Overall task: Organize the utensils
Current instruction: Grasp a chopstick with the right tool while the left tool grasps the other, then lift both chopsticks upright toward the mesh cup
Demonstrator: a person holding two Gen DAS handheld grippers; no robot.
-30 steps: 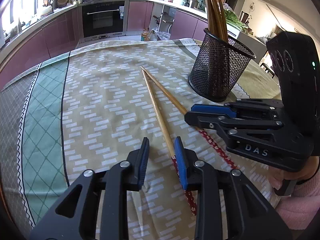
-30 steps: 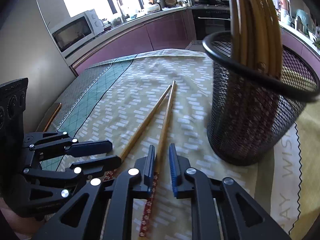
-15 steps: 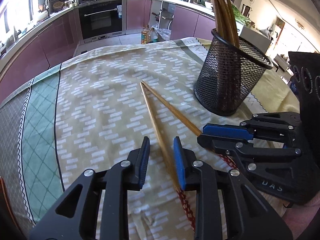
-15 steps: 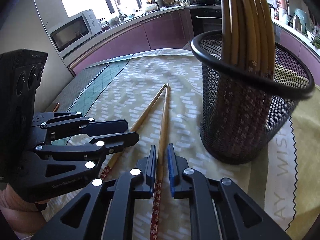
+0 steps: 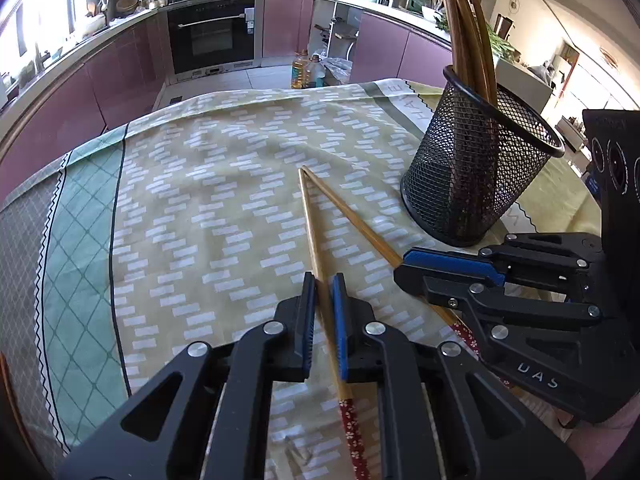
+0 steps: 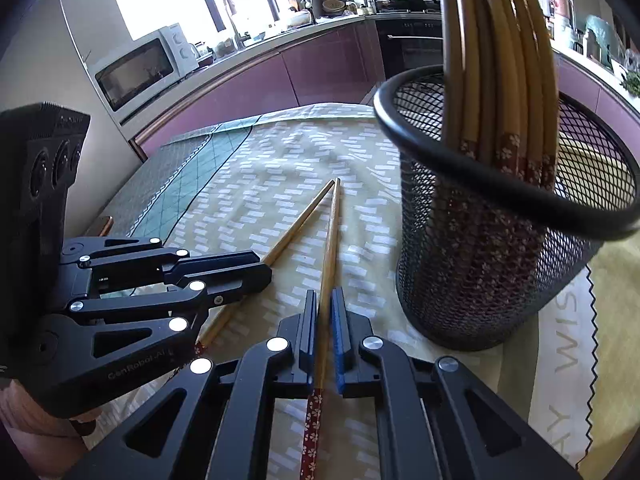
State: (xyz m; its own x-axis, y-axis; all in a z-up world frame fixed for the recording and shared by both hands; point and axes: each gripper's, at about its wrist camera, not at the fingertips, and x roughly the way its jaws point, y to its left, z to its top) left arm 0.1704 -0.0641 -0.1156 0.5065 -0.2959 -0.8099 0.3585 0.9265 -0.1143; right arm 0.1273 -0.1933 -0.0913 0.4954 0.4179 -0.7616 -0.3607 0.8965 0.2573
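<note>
While two loose bamboo chopsticks with red flowered handle ends lie on the patterned beige tablecloth (image 5: 224,208), each is taken by its own gripper. In the left wrist view, the left gripper (image 5: 323,280) is pressed together on the left chopstick (image 5: 310,220), pinching it just ahead of the red handle. In the right wrist view, the right gripper (image 6: 325,296) is likewise pinched on the right chopstick (image 6: 333,232) at the same part of its length. Both shafts run straight forward from between the jaws, long axes in line with the fingers, and the thin tips (image 5: 303,169) meet in a narrow V further out on the cloth. Both tools are pitched steeply down toward the table, side by side and close together. Beyond the right gripper, near its chopstick, the black wire-mesh cylindrical holder (image 6: 500,248) stands upright with a bundle of matching chopsticks (image 6: 500,60) already in it. The right hand is judged nearer to it, so a lift and tilt toward the rim appears to be called for.
</note>
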